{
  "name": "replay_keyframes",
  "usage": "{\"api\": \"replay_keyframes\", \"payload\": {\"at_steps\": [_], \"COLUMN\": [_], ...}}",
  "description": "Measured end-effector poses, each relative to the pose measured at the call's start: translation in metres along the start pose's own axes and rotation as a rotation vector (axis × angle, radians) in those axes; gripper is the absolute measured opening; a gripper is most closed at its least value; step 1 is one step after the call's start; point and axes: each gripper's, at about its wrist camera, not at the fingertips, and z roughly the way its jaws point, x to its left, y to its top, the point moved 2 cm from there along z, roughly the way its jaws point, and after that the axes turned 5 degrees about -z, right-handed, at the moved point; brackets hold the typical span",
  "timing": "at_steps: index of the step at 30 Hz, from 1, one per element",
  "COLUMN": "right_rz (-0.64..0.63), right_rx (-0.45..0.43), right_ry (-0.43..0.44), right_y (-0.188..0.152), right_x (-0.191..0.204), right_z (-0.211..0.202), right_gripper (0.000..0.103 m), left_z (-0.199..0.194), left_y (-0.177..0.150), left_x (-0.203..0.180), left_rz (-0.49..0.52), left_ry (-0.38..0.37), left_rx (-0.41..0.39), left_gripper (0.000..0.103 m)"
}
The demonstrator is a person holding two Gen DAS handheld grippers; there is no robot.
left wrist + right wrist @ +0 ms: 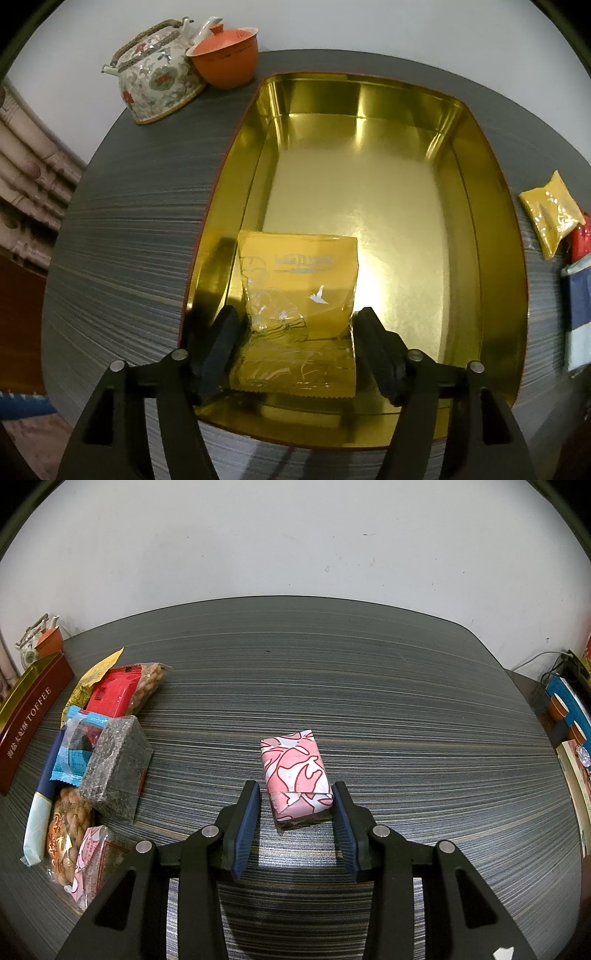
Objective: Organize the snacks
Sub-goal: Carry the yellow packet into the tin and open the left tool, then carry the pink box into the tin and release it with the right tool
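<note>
1. I am holding the left gripper spread over the gold-lined rectangular tin; the glossy yellow foil snack packet is lying between the fingers at lower centre, with neither pad pressing it.
2. I am keeping the right gripper parted around the pink-and-white wrapped block on the grey striped table, with gaps showing on both sides.
3. The heap of mixed snack packets is sitting at the frame's left.

Gold snack packet lying in gold tin, pink-white wrapped bar flat on table
</note>
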Motion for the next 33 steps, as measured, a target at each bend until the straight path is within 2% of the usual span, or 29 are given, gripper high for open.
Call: {"api": "replay_keyframes", "payload": {"at_steps": [4,8,17,20,24,33], "right_rz": [0.002,0.001,0.004,0.01,0.002,0.008], "right_rx": [0.0,0.001,0.001,0.001,0.011,0.045], "right_ry": [0.001,0.001,-0.007,-0.012,-0.016,-0.057], "right_y": [-0.001,0.0,0.0,0.0,0.003,0.007], "right_x": [-0.002,-0.003,0.003,0.006,0.013,0.019], "right_z": [0.0,0.002,0.002,0.002,0.002,0.0], "right_gripper": [0.039,0.039,0.038,0.037,0.027,0.026], "left_z": [-0.012,-0.035,-0.07,-0.073,-0.075,-0.07], "left_y": [0.0,-0.005,-0.032,-0.041,-0.052,-0.064], "left_x": [0.001,0.001,0.018,0.028,0.04,0.055], "left_rz": [0.0,0.016,-0.018,-0.037,-0.07,-0.123], "left_ry": [-0.021,-0.028,-0.013,-0.002,0.009,0.005], "left_rx": [-0.023,-0.083,-0.159,-0.17,-0.177,-0.191], "left_gripper": [0.069,0.069,0.07,0.071,0.071,0.075]}}
